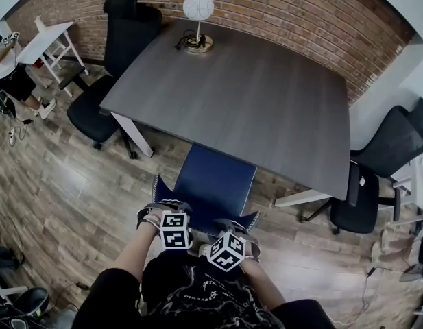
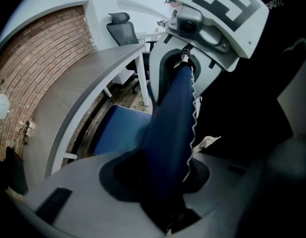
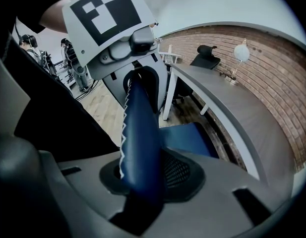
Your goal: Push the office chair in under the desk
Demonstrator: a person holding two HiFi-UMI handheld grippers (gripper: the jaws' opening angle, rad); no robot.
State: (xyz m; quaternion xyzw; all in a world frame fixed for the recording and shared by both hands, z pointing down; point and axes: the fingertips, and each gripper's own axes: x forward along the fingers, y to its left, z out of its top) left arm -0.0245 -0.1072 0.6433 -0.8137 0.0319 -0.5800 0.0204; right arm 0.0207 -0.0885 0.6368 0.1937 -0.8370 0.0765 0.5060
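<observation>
A blue office chair [image 1: 218, 180] stands at the near edge of the dark grey desk [image 1: 245, 94], its seat front tucked just under the desktop. Both grippers sit on the top edge of its backrest [image 1: 204, 213]. My left gripper [image 1: 164, 211] is shut on the left part of that edge, and the blue backrest [image 2: 172, 123] runs between its jaws [image 2: 162, 182]. My right gripper [image 1: 236, 226] is shut on the right part, with the backrest [image 3: 140, 133] clamped between its jaws [image 3: 143, 177]. The blue seat [image 3: 187, 138] shows below the desk edge.
A globe lamp [image 1: 198, 19] stands at the desk's far side by the brick wall. A black chair [image 1: 118, 53] sits at the desk's left end and another black chair [image 1: 376, 177] at its right. A small white table [image 1: 50, 40] stands far left. The floor is wood.
</observation>
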